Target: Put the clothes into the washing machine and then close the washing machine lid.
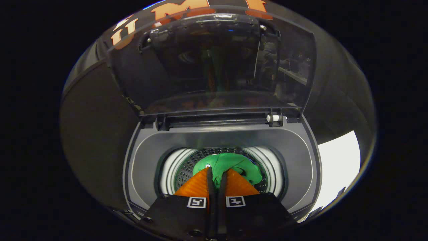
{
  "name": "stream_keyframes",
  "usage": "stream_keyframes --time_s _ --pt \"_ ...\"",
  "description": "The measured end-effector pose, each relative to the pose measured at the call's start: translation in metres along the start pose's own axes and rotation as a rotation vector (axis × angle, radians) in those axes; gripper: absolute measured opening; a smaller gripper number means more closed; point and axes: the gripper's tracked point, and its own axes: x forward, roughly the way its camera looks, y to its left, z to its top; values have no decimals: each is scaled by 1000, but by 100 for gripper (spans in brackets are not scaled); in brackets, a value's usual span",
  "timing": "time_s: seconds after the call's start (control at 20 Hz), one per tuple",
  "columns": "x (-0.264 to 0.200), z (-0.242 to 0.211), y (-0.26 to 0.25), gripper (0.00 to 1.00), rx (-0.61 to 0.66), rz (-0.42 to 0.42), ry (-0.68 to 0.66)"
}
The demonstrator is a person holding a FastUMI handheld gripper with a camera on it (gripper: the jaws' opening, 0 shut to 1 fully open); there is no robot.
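While the lid stands open, the gripper pinches green cloth between both fingers over the washer drum.

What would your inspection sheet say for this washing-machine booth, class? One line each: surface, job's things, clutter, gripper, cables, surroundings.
Surface: grey plastic top deck of the washing machine, bare around the round opening.
Job's things: green cloth garment hangs over the perforated metal drum; tinted see-through lid stands raised on its hinges.
Clutter: nothing seen.
Gripper: gripper over the opening, fingers nearly together with a fold of the green garment pinched between them.
Cables: nothing seen.
Surroundings: black cloth booth wall behind and beside the machine; white patch of floor to one side.
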Motion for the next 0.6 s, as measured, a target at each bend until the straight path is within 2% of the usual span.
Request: stream_keyframes --time_s 0.25,0.4,0.5,0.6 --pt "13 -12 -1 11 -4 -11 67" --pt "15 -17 0 22 0 -5 82" --pt "12 -14 1 25 2 -2 68" --pt "9 -11 -1 23 -14 -7 53"
